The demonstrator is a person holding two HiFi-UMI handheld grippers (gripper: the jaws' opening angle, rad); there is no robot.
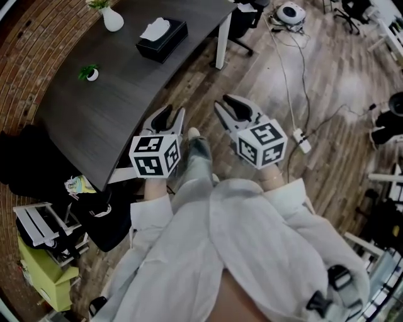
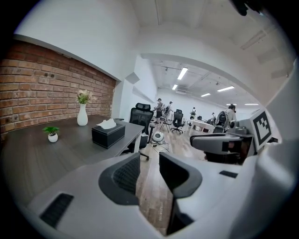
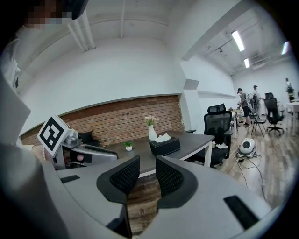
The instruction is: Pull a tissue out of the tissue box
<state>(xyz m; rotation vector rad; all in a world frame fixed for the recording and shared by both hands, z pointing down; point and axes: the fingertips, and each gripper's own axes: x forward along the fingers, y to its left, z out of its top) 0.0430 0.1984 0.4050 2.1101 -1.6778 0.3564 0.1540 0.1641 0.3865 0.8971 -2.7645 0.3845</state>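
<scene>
Status: nothing of the task is done yet. Tissue box (image 1: 162,39) sits on the far part of the dark desk (image 1: 94,119), with a white tissue (image 1: 155,27) standing up out of its top slot, untouched. To its left we note a white vase (image 1: 112,19) and a small potted plant (image 1: 90,73). Left gripper (image 2: 149,164): jaws spread, only floor between them. Right gripper (image 3: 147,173): jaws likewise apart, nothing held. Both hang over the wooden floor by the desk's near edge, well apart from the box. Left to do, as we judge it: the approach, a pinch on the tissue, the pull clear.
</scene>
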